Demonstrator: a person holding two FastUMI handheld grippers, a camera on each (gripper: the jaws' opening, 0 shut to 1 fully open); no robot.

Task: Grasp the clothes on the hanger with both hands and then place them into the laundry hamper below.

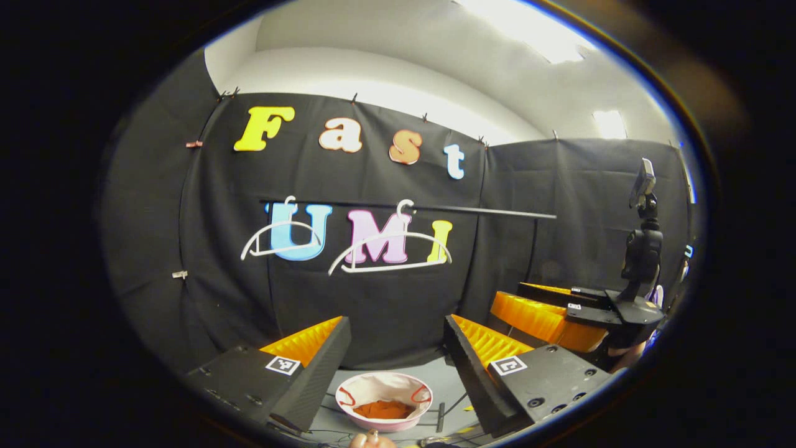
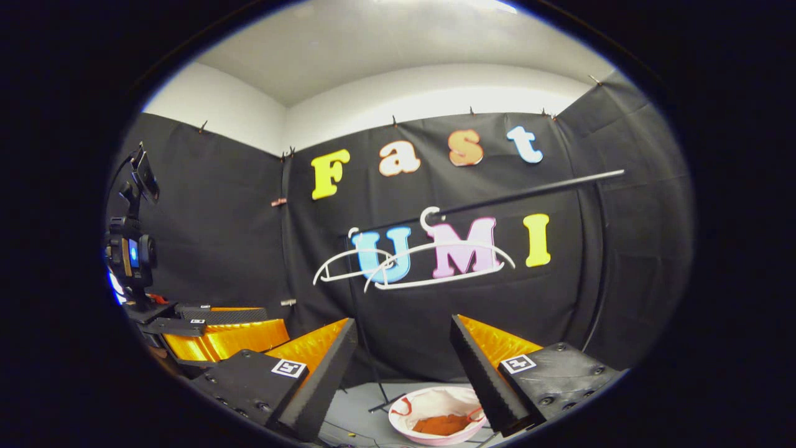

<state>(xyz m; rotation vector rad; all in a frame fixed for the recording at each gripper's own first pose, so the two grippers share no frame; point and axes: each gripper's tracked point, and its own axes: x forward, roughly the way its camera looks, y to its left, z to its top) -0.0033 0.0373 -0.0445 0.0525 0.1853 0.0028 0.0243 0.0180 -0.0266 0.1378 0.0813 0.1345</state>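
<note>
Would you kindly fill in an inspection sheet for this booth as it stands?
Surface: grey floor, partly visible.
Job's things: two bare white plastic hangers on a black rail; round white hamper with pink rim below, orange-brown cloth inside.
Clutter: nothing seen.
Grippers: left gripper open, empty; right gripper open, empty.
Cables: thin dark leads beside the hamper.
Surroundings: black cloth walls, white ceiling.

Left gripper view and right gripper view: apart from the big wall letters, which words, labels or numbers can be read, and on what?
None can be read.
The square tags on the left gripper and the right gripper carry only a black-and-white pattern, no words.
The hamper and the hangers bear no text.
</note>
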